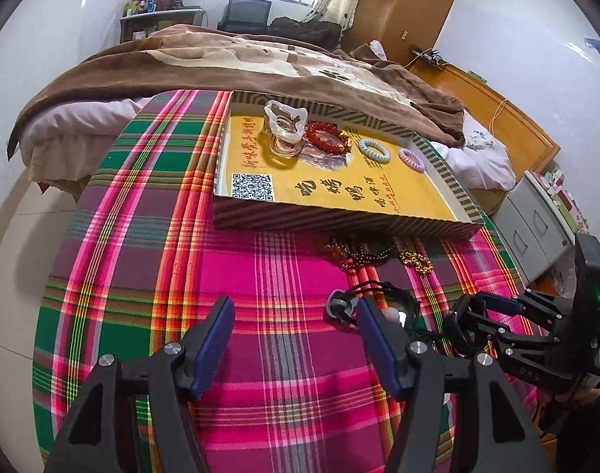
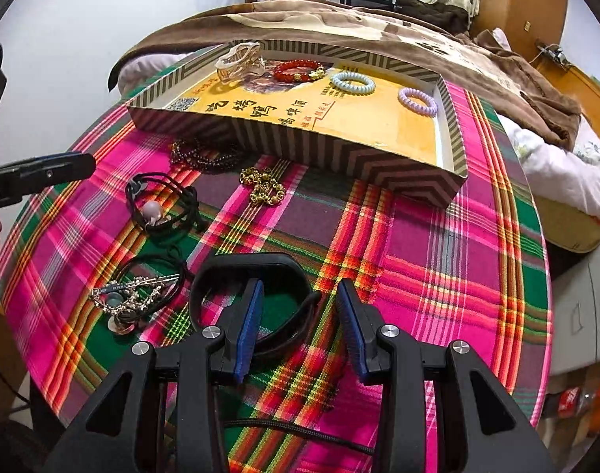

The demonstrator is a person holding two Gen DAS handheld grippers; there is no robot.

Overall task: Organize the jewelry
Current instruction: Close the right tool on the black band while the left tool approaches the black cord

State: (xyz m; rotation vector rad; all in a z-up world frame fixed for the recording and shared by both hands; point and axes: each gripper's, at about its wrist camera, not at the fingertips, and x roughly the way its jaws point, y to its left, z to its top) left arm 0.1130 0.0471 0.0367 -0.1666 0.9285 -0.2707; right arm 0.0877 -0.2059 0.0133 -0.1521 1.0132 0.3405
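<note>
Jewelry half sorted: some in striped box, rest on plaid surface.

Left wrist: left gripper [image 1: 296, 323] jaws spread, empty, above plaid surface [image 1: 142, 236]; striped box [image 1: 339, 224] holds red bead bracelet [image 1: 327, 137].
Right wrist: right gripper [image 2: 298, 315] jaws spread, empty, straddling black headband [image 2: 252, 264]; gold chain [image 2: 262, 187] beside box.

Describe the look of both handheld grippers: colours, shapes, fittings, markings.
The left gripper has matte black angular linkage arms with triangular cutouts, silver round pivot bolts and ribbed blue finger pads. The right gripper matches it, with a black braided cable beneath. Seen from the left wrist, its body shows a green light.
</note>
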